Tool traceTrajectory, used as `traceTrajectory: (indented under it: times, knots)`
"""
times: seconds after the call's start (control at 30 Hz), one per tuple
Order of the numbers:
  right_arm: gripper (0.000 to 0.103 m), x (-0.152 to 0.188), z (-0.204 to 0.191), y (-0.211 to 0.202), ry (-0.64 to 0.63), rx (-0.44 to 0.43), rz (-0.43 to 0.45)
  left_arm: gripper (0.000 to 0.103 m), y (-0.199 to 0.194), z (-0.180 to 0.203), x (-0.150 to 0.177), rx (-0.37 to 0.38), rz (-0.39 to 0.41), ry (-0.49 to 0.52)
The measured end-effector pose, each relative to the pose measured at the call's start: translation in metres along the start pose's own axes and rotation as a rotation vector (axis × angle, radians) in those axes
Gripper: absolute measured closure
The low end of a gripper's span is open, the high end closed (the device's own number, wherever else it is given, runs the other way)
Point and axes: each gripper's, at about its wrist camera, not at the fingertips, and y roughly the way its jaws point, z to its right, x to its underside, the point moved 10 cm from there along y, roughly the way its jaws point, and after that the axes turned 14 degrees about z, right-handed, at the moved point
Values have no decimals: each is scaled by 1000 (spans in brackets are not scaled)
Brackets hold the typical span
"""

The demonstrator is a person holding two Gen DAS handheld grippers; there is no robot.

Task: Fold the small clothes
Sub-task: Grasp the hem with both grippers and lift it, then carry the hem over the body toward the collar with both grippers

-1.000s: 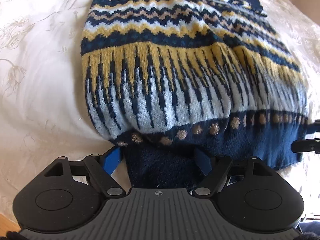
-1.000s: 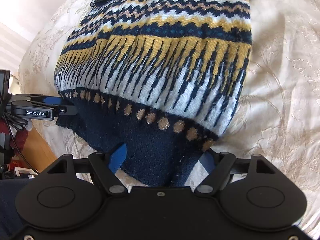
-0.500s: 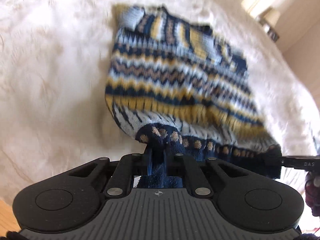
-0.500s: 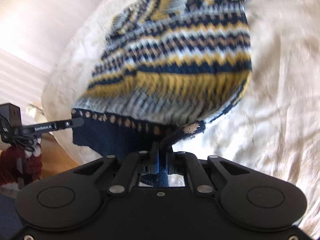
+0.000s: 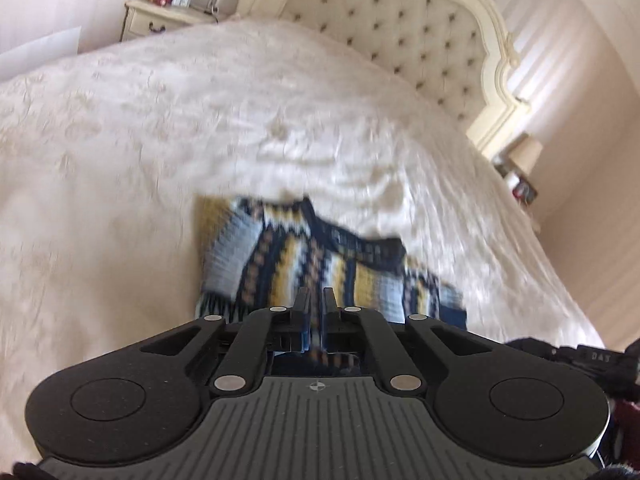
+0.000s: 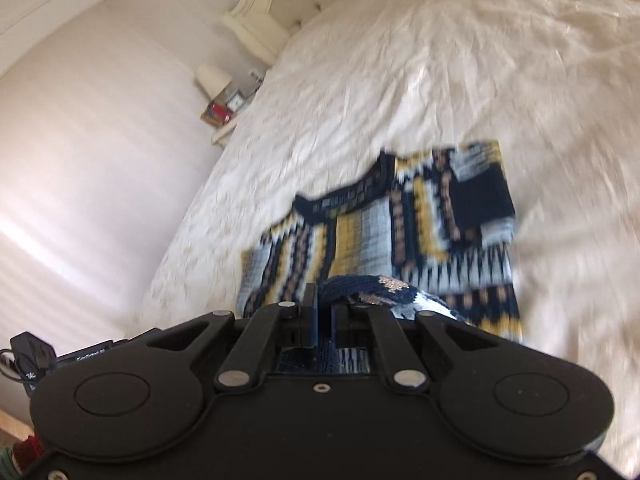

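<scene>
A small knitted sweater (image 5: 320, 264) in navy, yellow, white and tan lies on the cream bed; it also shows in the right wrist view (image 6: 420, 224). My left gripper (image 5: 316, 300) is shut on its navy hem at the left corner and holds it lifted. My right gripper (image 6: 324, 300) is shut on the hem at the right corner, with the dotted hem band (image 6: 372, 284) bunched over its fingers. The lifted hem hides the lower body of the sweater. Both views are blurred.
The cream bedspread (image 5: 160, 140) spreads all around the sweater. A tufted headboard (image 5: 400, 28) stands at the far end. A nightstand (image 5: 160, 16) is at the far left and a lamp (image 5: 524, 152) at the right. The other gripper shows at the right edge (image 5: 580, 356).
Both grippers closed on the sweater's hem, then lifted it up and forward over the body. The views now tilt up to show the headboard and walls.
</scene>
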Motion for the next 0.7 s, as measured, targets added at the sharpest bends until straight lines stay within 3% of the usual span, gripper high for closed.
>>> traceTrajectory:
  times: [0.13,0.3,0.5,0.57,0.7]
  knots:
    - [91,-26,4,41,-32,34,17,98,36,-6,-25,-18,27,12]
    - [91,-44,28,94,4,105,4,97,71,-11,-32,-37,0,93]
    - [91,-43,60,134,43,176,-43,94,90,-19,12,-29,-160,228]
    - [91,-41,70,143,55,189,-61,81,88,-22,30,-27,-203,254]
    - [90,-38,84,160,63,214,-90,76,84,-20,60,13,-276,359]
